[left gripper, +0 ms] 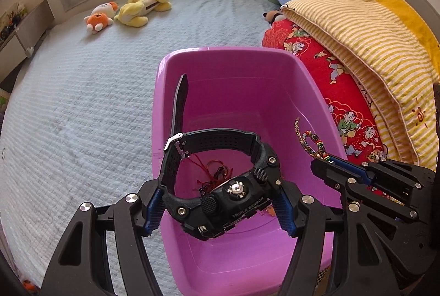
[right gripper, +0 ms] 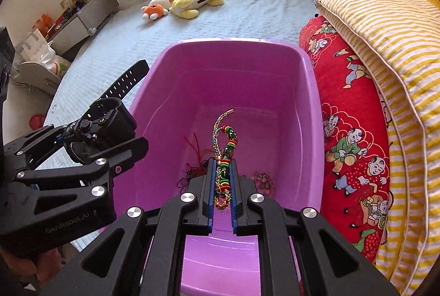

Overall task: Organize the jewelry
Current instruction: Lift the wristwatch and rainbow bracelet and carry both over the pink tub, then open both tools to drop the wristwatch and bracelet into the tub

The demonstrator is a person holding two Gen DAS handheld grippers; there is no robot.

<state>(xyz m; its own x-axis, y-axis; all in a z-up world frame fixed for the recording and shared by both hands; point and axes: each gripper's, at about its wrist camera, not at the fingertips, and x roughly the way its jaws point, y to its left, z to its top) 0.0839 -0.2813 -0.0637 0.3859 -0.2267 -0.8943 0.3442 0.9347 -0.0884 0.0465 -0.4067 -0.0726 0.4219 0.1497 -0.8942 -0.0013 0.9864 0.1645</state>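
Observation:
A purple plastic tub [left gripper: 233,70] [right gripper: 236,54] stands on the bed. Over it, my left gripper [left gripper: 220,206] is shut on a chunky black watch [left gripper: 228,197] [right gripper: 96,131], blue pads pressing the case from both sides, strap looping upward. To its right, my right gripper [right gripper: 222,180] [left gripper: 327,158] is shut on a braided bracelet with coloured beads [right gripper: 224,155] [left gripper: 310,142], its loose end with a gold clasp sticking up. On the tub's floor lie tangled red and dark cords [left gripper: 214,175] [right gripper: 195,169] and a small pale trinket [right gripper: 262,180].
Right of the tub lie a red printed pillow [right gripper: 354,144] and a folded yellow striped quilt [right gripper: 385,43]. Plush toys [right gripper: 181,4] sit far back on the pale blue bedspread [left gripper: 82,103]. A low shelf and bags [right gripper: 49,48] stand beyond the bed's left edge.

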